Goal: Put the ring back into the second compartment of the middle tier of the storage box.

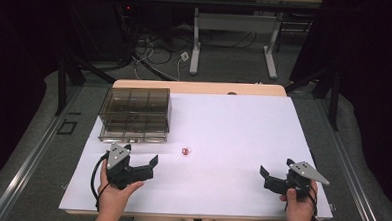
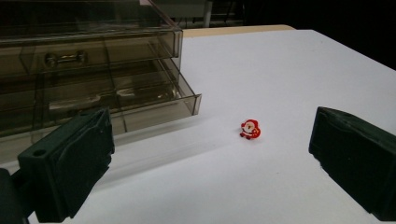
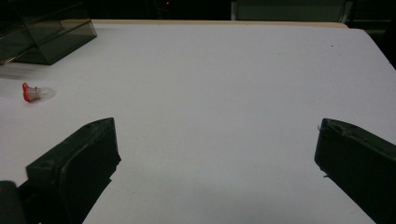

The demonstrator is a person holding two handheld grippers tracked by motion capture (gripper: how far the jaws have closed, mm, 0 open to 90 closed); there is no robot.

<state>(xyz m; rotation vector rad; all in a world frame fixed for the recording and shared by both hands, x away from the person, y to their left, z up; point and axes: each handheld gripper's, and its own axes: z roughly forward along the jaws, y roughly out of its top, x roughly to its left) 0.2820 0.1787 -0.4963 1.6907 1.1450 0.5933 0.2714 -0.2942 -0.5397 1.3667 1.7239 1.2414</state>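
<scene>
A tiny red and white Santa figure (image 1: 185, 151) (image 2: 250, 129) (image 3: 30, 92) lies on the white table top (image 1: 233, 132), just in front of a smoky clear drawer box (image 1: 135, 114) (image 2: 88, 70) (image 3: 46, 32). The box's lower drawer (image 2: 140, 107) stands pulled out a little. My left gripper (image 1: 142, 157) (image 2: 210, 154) is open and holds nothing; it rests near the front left, and the figure lies ahead between its jaws' lines. At the front right, my right gripper (image 1: 276, 166) (image 3: 217, 158) is open and holds nothing, with bare table between its jaws.
The box sits at the table's back left corner. A wooden strip (image 1: 200, 87) edges the far side of the table. Beyond it are table legs (image 1: 196, 45) and loose cables (image 1: 156, 53) on the floor. A hand holds each gripper near the front edge.
</scene>
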